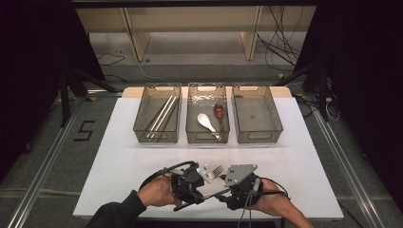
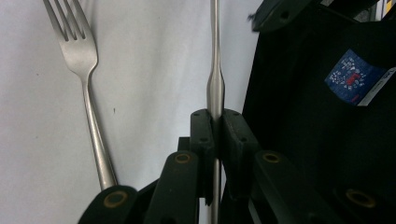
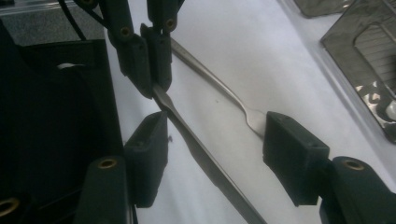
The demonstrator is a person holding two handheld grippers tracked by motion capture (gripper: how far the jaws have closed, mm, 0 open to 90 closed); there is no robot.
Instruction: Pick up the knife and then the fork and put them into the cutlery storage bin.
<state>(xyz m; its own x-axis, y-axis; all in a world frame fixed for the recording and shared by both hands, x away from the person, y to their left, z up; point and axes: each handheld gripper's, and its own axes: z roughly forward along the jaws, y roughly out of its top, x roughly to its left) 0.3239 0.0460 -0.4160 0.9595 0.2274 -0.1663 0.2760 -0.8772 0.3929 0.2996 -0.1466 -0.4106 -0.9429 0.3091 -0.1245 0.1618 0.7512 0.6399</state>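
Two utensils: knife [image 2: 215,88] clamped in left hand-held gripper [image 2: 215,122], long axis w/ its jaws; right hand-held gripper [image 3: 210,156] apart.

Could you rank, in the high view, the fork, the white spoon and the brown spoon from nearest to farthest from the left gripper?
1. Fork: on the white table, just right of the left gripper.
2. White spoon: in the middle bin, toward its front.
3. Brown spoon: same bin, slightly farther back and right.
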